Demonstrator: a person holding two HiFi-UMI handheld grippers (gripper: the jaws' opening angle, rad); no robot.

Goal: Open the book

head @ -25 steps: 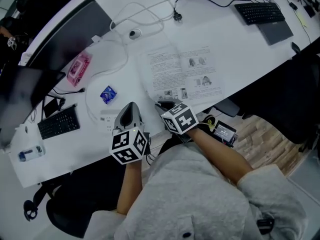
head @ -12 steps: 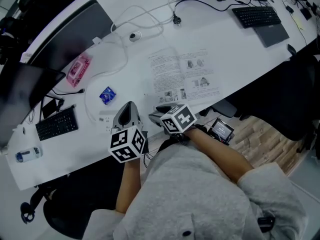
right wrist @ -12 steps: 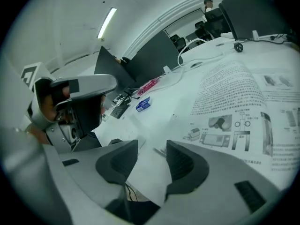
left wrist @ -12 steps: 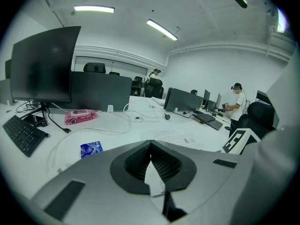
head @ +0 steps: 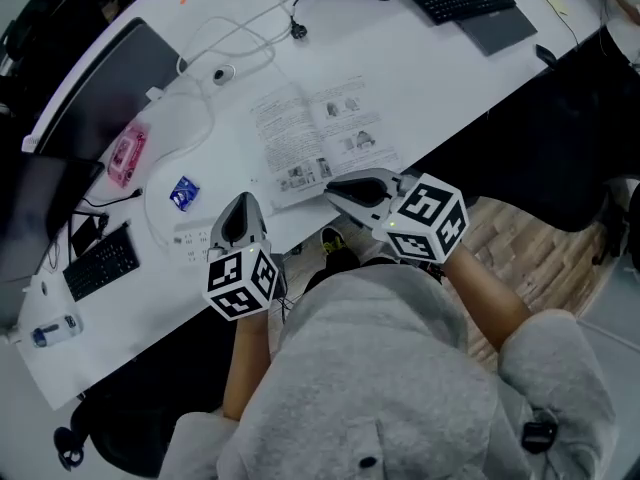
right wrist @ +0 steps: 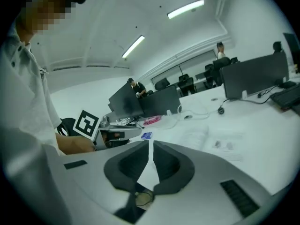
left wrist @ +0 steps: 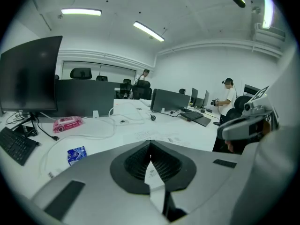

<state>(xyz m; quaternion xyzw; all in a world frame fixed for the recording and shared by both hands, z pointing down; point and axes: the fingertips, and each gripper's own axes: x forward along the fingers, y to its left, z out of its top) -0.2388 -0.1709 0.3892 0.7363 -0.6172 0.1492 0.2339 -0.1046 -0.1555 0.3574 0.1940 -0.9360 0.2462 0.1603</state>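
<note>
Right gripper (head: 338, 190) lifted clear of open book (head: 315, 133), fingers (right wrist: 129, 165) just closed empty; left gripper (head: 240, 204) fingers together.

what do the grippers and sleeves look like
The left gripper and right gripper are smooth grey shells with black ribbed pads and a black-and-white marker cube each. Light grey sweatshirt, sleeves pushed up. The right's jaws just closed, empty.

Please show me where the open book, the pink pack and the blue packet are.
open book (head: 290, 138), head view, on its left page.
pink pack (head: 125, 154), head view, on its middle.
blue packet (head: 184, 192), head view, on its middle.
</note>
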